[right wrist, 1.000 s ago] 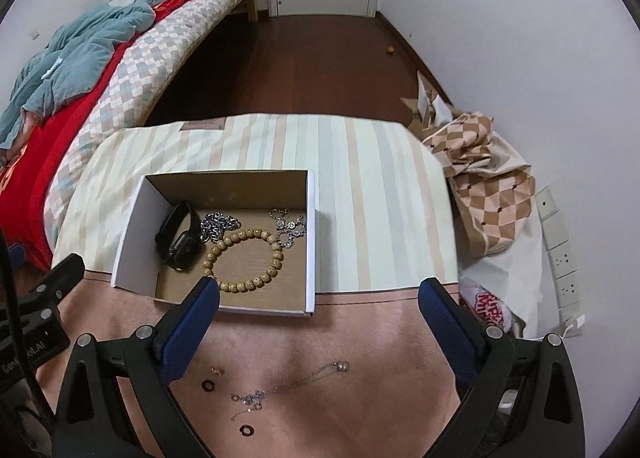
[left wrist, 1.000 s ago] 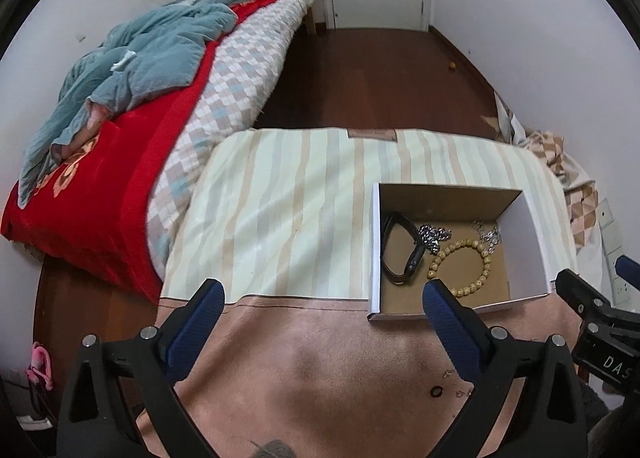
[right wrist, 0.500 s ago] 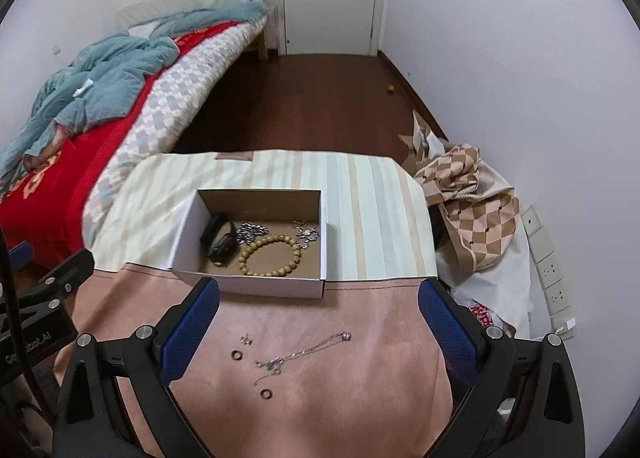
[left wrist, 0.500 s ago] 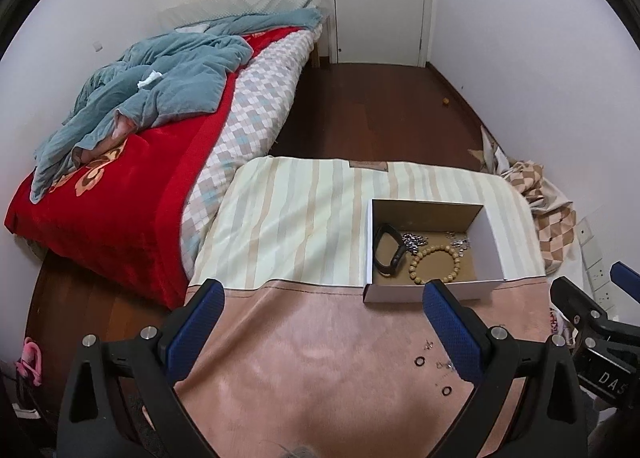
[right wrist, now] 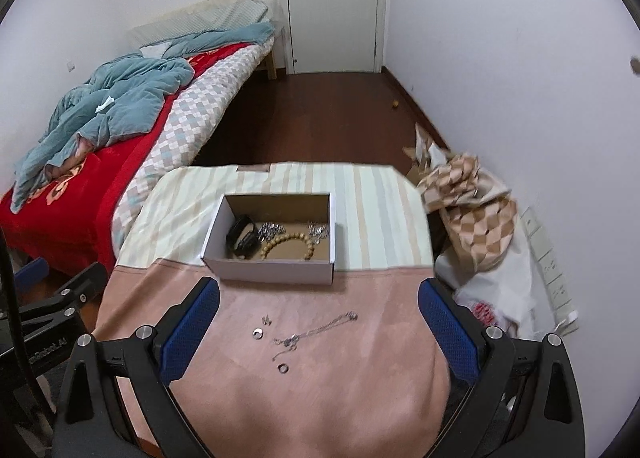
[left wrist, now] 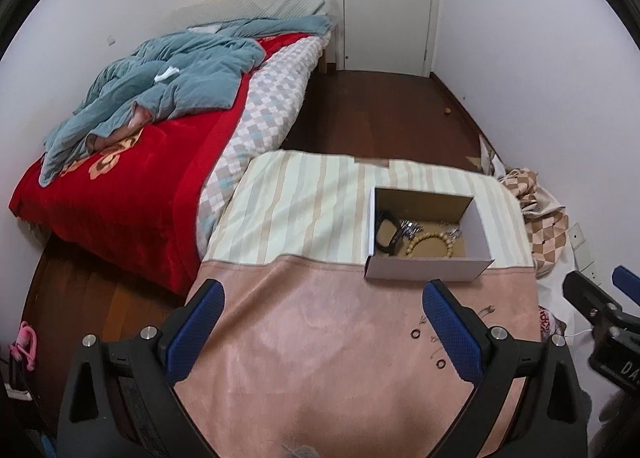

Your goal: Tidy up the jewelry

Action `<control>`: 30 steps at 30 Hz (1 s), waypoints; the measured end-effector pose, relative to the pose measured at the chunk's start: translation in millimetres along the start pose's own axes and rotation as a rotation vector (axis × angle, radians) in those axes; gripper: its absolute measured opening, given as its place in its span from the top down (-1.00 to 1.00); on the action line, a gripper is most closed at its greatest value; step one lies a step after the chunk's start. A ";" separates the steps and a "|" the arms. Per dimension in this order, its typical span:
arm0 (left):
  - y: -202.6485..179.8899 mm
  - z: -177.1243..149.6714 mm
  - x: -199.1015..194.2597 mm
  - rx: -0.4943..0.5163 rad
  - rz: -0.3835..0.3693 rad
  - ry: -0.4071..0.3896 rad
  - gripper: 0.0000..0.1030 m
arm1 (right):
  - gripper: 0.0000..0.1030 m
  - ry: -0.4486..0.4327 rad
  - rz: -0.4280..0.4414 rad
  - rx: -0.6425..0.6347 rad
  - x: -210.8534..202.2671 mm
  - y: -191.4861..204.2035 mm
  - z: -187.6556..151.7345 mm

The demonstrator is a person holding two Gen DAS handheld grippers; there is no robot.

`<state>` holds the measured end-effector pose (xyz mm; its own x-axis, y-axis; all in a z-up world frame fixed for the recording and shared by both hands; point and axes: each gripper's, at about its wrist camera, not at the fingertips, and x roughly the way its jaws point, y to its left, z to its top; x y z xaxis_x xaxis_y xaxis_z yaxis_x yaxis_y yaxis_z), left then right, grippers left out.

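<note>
Left wrist view: my left gripper (left wrist: 324,328) spread wide, holding nothing, above pink cloth (left wrist: 312,346); jewelry box (left wrist: 428,246) ahead.

Right wrist view: my right gripper (right wrist: 318,328) wide apart, empty, over loose necklace (right wrist: 316,332) and rings (right wrist: 258,334).

open cloth (right wrist: 360,378) around loose chain (right wrist: 316,332) (box (right wrist: 272,272) just beyond)

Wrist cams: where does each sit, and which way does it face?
Left wrist: rides the open left gripper, facing across the pink cloth-covered table to the white cardboard box, bed and door; right gripper shows at its right edge.
Right wrist: on the open right gripper, above a loose silver chain necklace and rings; left gripper at left.
Shared: box, table, bed, door.
</note>
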<state>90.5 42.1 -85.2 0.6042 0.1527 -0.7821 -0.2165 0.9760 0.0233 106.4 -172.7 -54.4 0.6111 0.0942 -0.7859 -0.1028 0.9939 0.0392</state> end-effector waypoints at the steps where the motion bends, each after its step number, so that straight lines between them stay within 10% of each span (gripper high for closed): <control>1: -0.5 -5.0 6.2 0.000 0.013 0.011 -0.97 | -0.96 0.011 0.003 0.013 4.3 -4.4 -4.1; 8: -4.7 -47.1 72.3 0.033 0.105 0.125 -0.97 | -0.93 0.139 0.001 0.082 74.6 -30.4 -61.5; 14: -1.7 -77.8 116.7 0.077 0.160 0.236 -0.97 | -0.23 0.268 0.101 0.085 138.1 -10.3 -121.2; 30: -5.8 -88.1 143.5 0.086 0.134 0.309 -0.97 | 0.75 0.172 0.040 -0.103 154.5 35.7 -149.9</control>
<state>110.9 44.7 -252.5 0.3109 0.2386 -0.9200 -0.2049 0.9620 0.1803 79.5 -131.1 -266.9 0.4629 0.1139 -0.8790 -0.2095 0.9777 0.0163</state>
